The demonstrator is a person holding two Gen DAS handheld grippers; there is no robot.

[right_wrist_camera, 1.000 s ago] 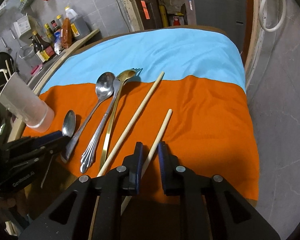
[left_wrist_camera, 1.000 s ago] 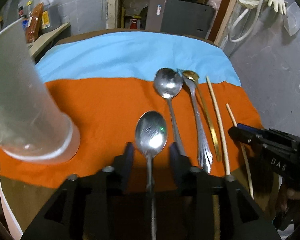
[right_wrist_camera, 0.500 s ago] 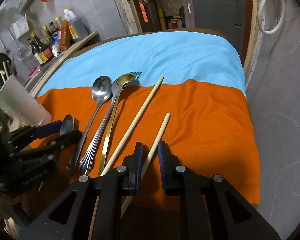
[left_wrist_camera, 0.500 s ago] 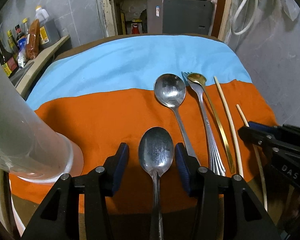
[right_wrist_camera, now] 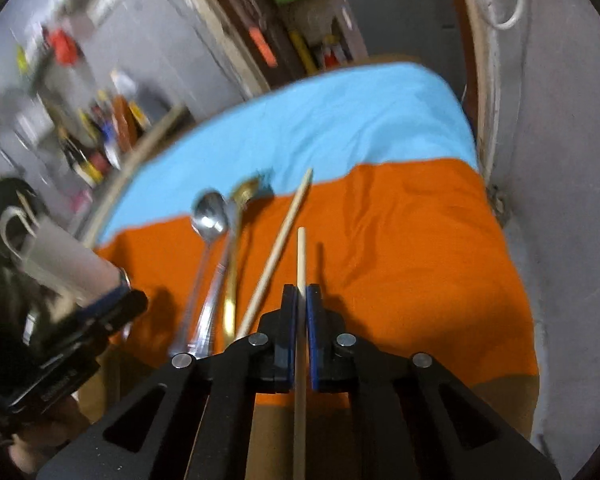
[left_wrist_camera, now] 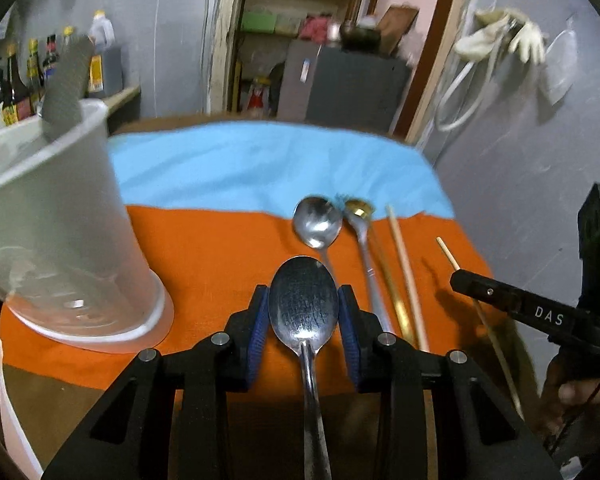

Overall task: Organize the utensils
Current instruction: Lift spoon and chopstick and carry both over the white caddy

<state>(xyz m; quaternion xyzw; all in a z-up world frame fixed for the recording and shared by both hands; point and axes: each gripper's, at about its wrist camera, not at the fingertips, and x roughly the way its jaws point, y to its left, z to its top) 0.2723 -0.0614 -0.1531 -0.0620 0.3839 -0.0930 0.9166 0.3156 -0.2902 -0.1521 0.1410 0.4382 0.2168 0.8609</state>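
My left gripper point(left_wrist_camera: 303, 312) is shut on a steel spoon point(left_wrist_camera: 303, 304), its bowl lifted above the orange cloth, beside a white plastic cup point(left_wrist_camera: 60, 216) at the left. My right gripper point(right_wrist_camera: 301, 300) is shut on a wooden chopstick point(right_wrist_camera: 301, 256), raised off the cloth; it shows at the right of the left wrist view point(left_wrist_camera: 480, 300). On the cloth lie a large steel spoon point(left_wrist_camera: 317, 222), a fork under a gold spoon point(left_wrist_camera: 358, 208) and a second chopstick point(left_wrist_camera: 404, 268). They also show in the right wrist view: spoon point(right_wrist_camera: 209, 216), chopstick point(right_wrist_camera: 284, 236).
The table carries an orange and light blue cloth point(left_wrist_camera: 240, 164). The cup holds a dark grey utensil point(left_wrist_camera: 66, 84). Bottles point(left_wrist_camera: 20, 80) stand on a counter at the left. A grey wall point(left_wrist_camera: 520, 160) is close on the right.
Both grippers have lifted and tilted up: the left raised the spoon off the cloth, the right raised its chopstick, which now points straight ahead. The cup now shows its rim.
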